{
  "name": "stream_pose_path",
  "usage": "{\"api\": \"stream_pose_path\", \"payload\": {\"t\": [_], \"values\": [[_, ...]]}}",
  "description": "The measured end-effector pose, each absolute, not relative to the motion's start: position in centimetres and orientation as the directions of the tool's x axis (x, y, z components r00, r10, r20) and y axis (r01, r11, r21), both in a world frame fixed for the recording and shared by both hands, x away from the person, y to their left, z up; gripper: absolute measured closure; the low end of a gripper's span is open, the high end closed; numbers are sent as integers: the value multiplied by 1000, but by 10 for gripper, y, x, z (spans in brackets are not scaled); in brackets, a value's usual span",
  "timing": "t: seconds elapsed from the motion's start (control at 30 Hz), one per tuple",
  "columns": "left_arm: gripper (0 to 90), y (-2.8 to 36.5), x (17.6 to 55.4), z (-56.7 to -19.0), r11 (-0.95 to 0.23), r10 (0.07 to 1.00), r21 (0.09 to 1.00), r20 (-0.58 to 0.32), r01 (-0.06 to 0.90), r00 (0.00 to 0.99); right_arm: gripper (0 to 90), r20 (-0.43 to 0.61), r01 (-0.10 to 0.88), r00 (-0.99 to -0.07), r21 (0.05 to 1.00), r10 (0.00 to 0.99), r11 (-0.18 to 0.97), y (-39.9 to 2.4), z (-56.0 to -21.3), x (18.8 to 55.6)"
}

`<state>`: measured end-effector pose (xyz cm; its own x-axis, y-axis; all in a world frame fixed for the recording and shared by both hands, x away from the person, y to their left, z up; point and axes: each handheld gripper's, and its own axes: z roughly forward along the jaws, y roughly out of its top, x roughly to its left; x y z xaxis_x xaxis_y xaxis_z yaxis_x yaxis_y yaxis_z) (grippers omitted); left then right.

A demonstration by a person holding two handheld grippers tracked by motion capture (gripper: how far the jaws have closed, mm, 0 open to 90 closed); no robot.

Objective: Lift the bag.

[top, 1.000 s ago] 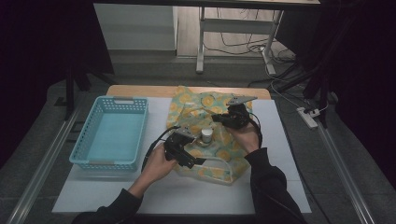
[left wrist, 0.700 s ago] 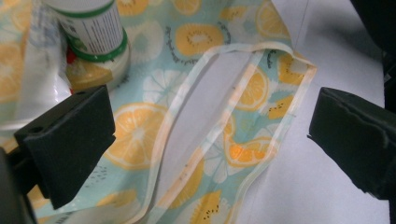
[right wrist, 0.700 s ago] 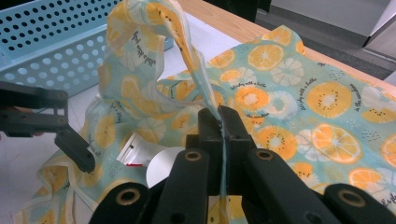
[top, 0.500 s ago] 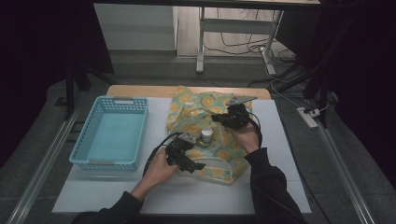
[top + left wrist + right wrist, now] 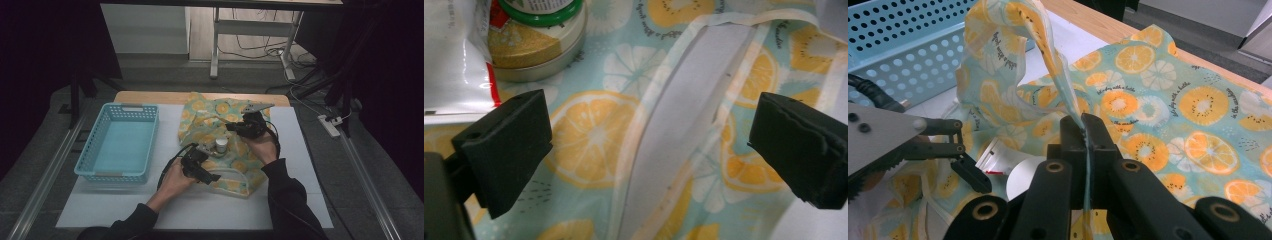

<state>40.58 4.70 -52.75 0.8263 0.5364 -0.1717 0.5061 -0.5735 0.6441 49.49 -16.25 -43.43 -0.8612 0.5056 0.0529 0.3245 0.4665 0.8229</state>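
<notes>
A citrus-print cloth bag [image 5: 235, 165] lies on the white table top. My right gripper [image 5: 232, 126] is shut on a fold of the bag's edge [image 5: 1048, 55] and holds it lifted; the fabric runs up from between the closed jaws [image 5: 1083, 132]. My left gripper [image 5: 207, 172] hovers low over the bag's near part with its jaws wide apart [image 5: 649, 145]. A white strap [image 5: 684, 115] lies on the fabric between them, untouched. A round tin [image 5: 541, 55] with a green-lidded jar [image 5: 541, 7] on it and a white packet [image 5: 451, 60] rest on the cloth.
A light blue perforated basket [image 5: 120, 142] stands left of the bag. The white mat [image 5: 125, 205] ends at a wooden table edge [image 5: 150, 96] at the back. Metal rails run along both sides of the table.
My left gripper has sunk toward the cloth and slid slightly nearer the bag's front edge. The right gripper keeps the lifted fold in place.
</notes>
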Motion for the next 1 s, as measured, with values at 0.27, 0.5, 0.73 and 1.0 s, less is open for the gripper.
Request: {"api": "stream_pose_path", "payload": {"t": [0.27,0.5,0.73,1.0], "values": [[70,46,410,-534,-588,563,628,-133,509,815,888,53,324,-862,822,504,468,-162,-435,495],[274,47,409,-532,-632,567,615,-47,471,823,888,54,326,-862,821,503,470,-161,-436,495],[588,44,405,-528,-648,544,608,-51,458,837,888,52,324,-863,820,502,472,-160,-436,495],[823,43,409,-526,-626,562,595,-103,504,821,888,51,319,-870,816,490,482,-159,-436,494]]}}
